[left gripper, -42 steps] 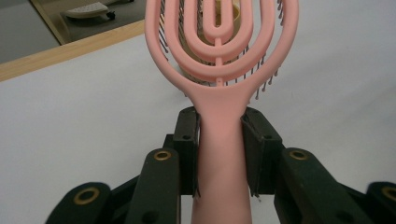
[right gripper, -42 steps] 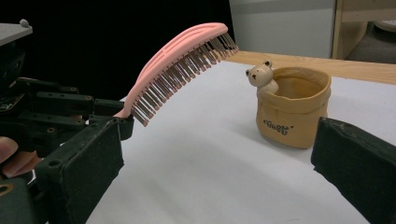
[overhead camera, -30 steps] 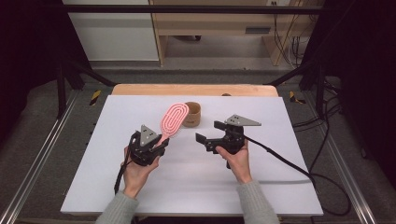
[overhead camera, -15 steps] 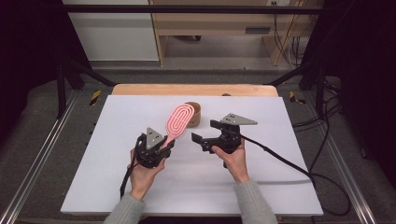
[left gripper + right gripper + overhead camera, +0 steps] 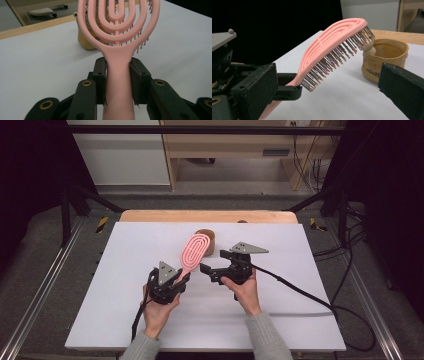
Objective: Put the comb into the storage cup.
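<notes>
Pink vented plastic hairbrush (image 5: 193,252), handle pinched in left gripper (image 5: 117,82), should stay level near the desk's (image 5: 125,310) far edge while spread right gripper (image 5: 206,268) closes squarely.

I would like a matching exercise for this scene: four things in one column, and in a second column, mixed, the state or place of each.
Things:
1. pink hairbrush
2. tan cup
3. left gripper
4. right gripper

States or places:
a. jaws apart, nothing between them
b. stands on the white table, behind the brush head
c. clamped on the brush handle
d. held up off the table, bristles facing down

Pairs: 1-d, 2-b, 3-c, 4-a
</notes>
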Demonstrator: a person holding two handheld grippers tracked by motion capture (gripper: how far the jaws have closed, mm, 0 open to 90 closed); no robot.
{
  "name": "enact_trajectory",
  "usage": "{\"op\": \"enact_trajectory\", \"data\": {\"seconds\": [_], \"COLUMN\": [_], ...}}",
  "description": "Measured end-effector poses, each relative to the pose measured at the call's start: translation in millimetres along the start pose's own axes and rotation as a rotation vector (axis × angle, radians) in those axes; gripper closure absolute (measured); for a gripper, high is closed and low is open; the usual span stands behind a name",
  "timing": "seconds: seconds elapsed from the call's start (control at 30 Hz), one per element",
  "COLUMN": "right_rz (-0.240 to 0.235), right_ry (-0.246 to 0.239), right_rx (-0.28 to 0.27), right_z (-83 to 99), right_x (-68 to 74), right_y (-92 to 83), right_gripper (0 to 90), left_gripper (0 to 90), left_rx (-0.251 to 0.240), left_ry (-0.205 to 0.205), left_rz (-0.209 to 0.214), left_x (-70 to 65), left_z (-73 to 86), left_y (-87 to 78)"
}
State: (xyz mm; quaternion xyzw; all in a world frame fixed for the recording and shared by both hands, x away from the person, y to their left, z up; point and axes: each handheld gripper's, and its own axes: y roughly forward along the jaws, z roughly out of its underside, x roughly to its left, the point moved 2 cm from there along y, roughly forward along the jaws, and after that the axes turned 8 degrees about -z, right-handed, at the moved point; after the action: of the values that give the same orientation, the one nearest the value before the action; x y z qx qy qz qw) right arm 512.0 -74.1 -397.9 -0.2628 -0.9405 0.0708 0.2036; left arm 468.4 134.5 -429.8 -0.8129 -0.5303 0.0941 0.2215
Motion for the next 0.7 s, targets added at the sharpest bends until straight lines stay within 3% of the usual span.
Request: {"op": "enact_trajectory", "data": {"seconds": [0.7], "right_rz": [0.017], "right_ry": [0.047], "right_rx": [0.006], "right_z": [2.3], "right_x": [-4.5], "right_y": [6.5], "right_gripper": [4.1], "left_gripper": [69.3], "left_rx": [-0.023], "left_ry": [0.009], "left_rz": [0.017], "left_x": [-15.1], "left_z": [1.9], "left_y": [1.8]}}
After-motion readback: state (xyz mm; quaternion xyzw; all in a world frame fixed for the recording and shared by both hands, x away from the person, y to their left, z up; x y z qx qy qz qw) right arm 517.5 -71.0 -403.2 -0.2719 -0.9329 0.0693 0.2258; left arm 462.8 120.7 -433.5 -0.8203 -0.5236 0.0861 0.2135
